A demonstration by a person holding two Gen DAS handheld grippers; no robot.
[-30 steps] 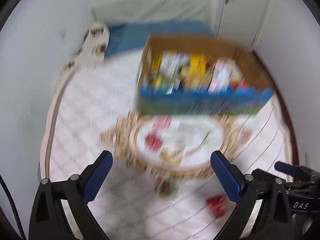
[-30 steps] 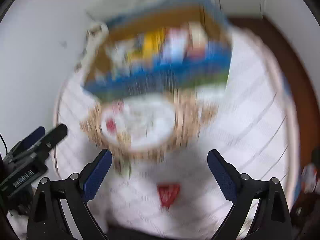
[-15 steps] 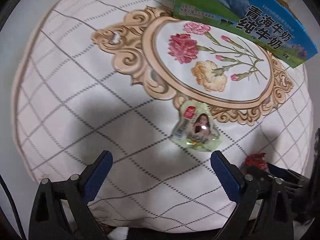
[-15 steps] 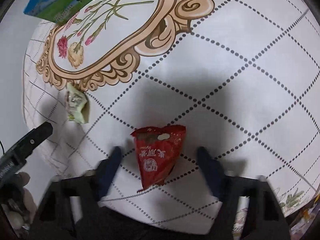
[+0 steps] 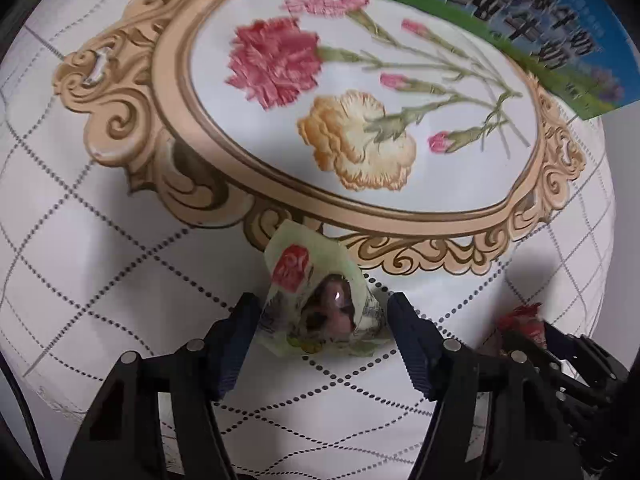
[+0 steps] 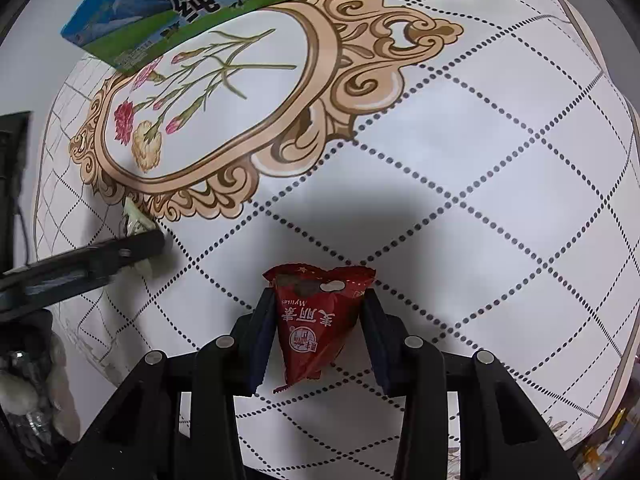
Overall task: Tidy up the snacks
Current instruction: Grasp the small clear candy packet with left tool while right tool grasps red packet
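A pale green snack packet [image 5: 308, 276] lies on the white quilted tablecloth [image 5: 100, 280], just below the gold-framed flower print. My left gripper [image 5: 323, 304] points straight down over it. Its jaws are closing and both blue pads touch the packet's sides. A red triangular snack packet [image 6: 316, 320] sits between the fingers of my right gripper [image 6: 319, 298], whose jaws are also closing with the pads pressed on both edges. The right wrist view shows the left gripper's finger [image 6: 120, 252] over the green packet [image 6: 138, 224]. The red packet [image 5: 520, 320] shows at the lower right of the left wrist view.
A blue and green milk carton box [image 6: 200, 4] stands at the far side of the round table, also at the top right as the box [image 5: 520, 12]. The flower medallion [image 5: 360, 120] fills the middle. The table's rim [image 6: 624, 240] curves close on the right.
Both grippers have come down close to the tablecloth. The left jaws have narrowed from wide open onto the green packet. The right jaws have closed further onto the red packet.
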